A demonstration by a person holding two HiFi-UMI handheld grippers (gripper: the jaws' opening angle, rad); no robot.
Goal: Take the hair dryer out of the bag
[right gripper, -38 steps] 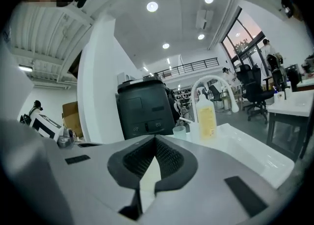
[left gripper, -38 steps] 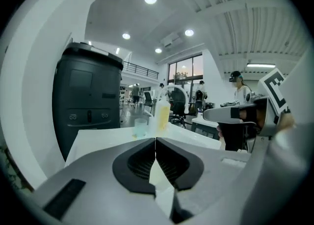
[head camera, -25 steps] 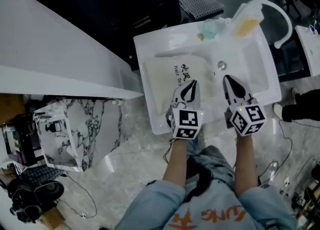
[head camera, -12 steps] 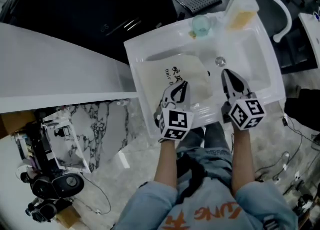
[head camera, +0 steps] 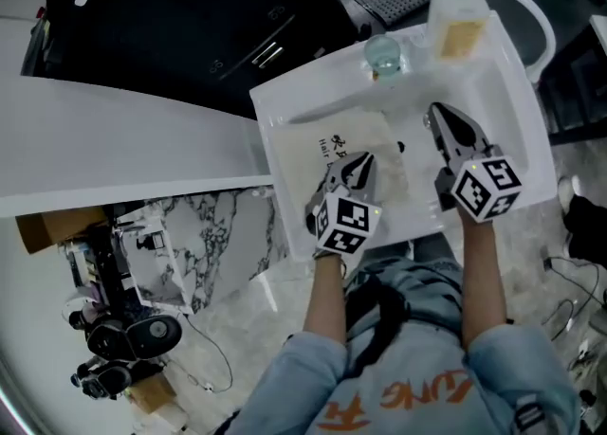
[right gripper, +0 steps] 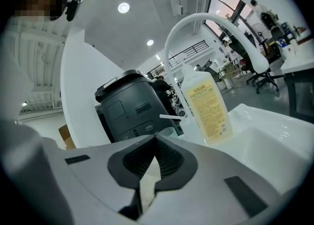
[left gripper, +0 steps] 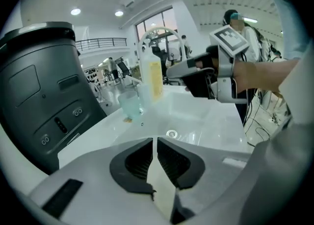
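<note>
A cream cloth bag (head camera: 353, 137) with black print lies flat in the white sink basin (head camera: 275, 111). The hair dryer itself does not show. My left gripper (head camera: 360, 162) hangs over the bag's near edge, tilted down, jaws shut to a hairline slit with nothing between them (left gripper: 156, 140). My right gripper (head camera: 436, 113) is held nearly level over the right half of the basin, beside the bag, shut and empty (right gripper: 156, 139). The left gripper view also catches the right gripper (left gripper: 170, 72) above the basin.
On the sink's far rim stand a clear bottle of yellow liquid (head camera: 457, 27) and a pale blue cup (head camera: 382, 54), under a white arched faucet (head camera: 537, 9). The drain (left gripper: 171, 134) sits mid-basin. A black appliance (left gripper: 44, 87) stands left of the sink.
Both grippers have moved forward over the basin. The left one has sunk and rolled toward the bag's near edge; the right one has slid farther in beside the bag. The head camera has swung.
</note>
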